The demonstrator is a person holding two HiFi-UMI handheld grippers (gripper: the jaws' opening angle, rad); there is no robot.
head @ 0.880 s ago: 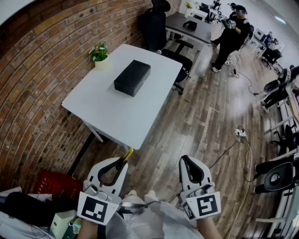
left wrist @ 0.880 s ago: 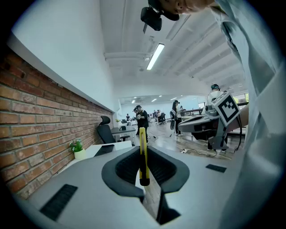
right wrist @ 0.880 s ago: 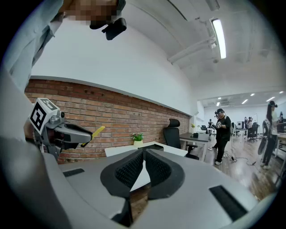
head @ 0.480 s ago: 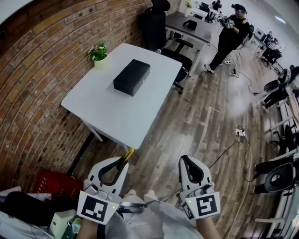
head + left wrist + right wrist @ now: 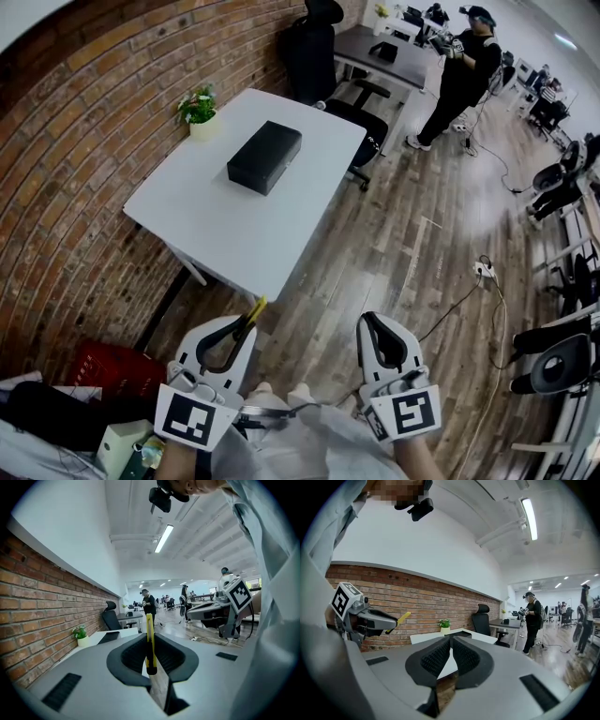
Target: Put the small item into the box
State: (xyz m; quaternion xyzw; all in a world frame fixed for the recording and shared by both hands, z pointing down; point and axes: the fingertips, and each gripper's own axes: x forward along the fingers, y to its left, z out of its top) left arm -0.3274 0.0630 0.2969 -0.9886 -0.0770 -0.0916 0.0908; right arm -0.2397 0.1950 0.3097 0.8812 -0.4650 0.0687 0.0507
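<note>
Your left gripper point(image 5: 246, 325) clamps a yellow cutter point(image 5: 256, 308); right gripper point(image 5: 371, 325) pinched together, empty — table point(image 5: 239, 246) edge just ahead, box point(image 5: 265, 156) beyond.

Bright, even indoor light. Ceiling strip lamp point(image 5: 528, 517) burns to white glare in right gripper view. Second strip point(image 5: 162, 538) glares in left gripper view. White worktop point(image 5: 253, 202) reflects strongly, with dark shadow beneath it by brick wall point(image 5: 84, 141). Heavy fisheye: wall bows, black vignette rings both gripper views. Near body of my left tool point(image 5: 149, 638) soft; slim yellow item point(image 5: 149, 623) clamped there fairly sharp. Far office hazy, washed out.
</note>
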